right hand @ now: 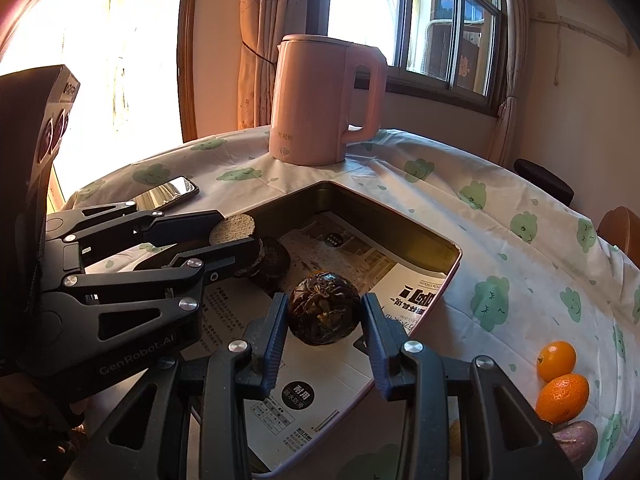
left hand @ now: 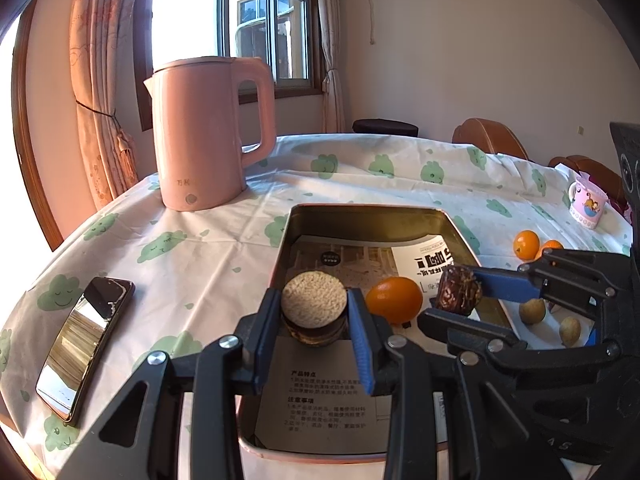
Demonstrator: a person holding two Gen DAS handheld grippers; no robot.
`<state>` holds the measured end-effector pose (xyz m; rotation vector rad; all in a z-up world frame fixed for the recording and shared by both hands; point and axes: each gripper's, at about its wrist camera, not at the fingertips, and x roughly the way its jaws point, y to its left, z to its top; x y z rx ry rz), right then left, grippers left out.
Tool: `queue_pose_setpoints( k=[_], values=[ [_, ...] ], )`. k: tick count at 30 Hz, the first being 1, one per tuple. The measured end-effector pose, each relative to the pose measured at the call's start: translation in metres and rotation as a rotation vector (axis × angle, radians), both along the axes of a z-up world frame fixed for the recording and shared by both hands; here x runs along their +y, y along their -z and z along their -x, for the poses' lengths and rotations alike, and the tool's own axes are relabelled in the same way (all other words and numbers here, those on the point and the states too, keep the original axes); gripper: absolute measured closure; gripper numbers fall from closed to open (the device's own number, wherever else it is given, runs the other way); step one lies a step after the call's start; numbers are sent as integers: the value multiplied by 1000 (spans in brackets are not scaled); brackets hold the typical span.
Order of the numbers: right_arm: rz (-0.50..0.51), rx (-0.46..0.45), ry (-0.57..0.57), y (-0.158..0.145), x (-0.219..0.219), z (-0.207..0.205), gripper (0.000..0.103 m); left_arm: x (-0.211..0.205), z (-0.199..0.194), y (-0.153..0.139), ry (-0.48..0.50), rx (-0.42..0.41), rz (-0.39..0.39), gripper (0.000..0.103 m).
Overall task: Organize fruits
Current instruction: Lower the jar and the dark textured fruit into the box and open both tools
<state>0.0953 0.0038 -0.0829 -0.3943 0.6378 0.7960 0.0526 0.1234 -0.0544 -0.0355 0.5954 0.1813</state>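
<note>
A metal tin box (left hand: 460,226) lined with printed paper sits on the table. My left gripper (left hand: 314,308) is shut on a round dark cake with a pale top (left hand: 314,300), held over the tin; it also shows in the right wrist view (right hand: 234,230). My right gripper (right hand: 324,312) is shut on a dark round ball (right hand: 323,308), over the tin's right side; it shows in the left wrist view (left hand: 458,290). An orange kumquat (left hand: 394,298) lies inside the tin. Two more kumquats (right hand: 558,378) lie on the cloth to the right.
A pink kettle (left hand: 208,132) stands behind the tin. A phone (left hand: 84,344) lies at the left. A printed mug (left hand: 586,204) stands at the far right. Two small tan fruits (left hand: 550,318) and a purple fruit (right hand: 576,442) lie right of the tin.
</note>
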Motion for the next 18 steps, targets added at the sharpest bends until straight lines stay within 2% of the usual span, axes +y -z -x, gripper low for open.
queue_pose_setpoints(
  k=[18],
  values=[
    [25,13,8,4,3,-3,59,0,1,1,-19,0,-12,66]
  ],
)
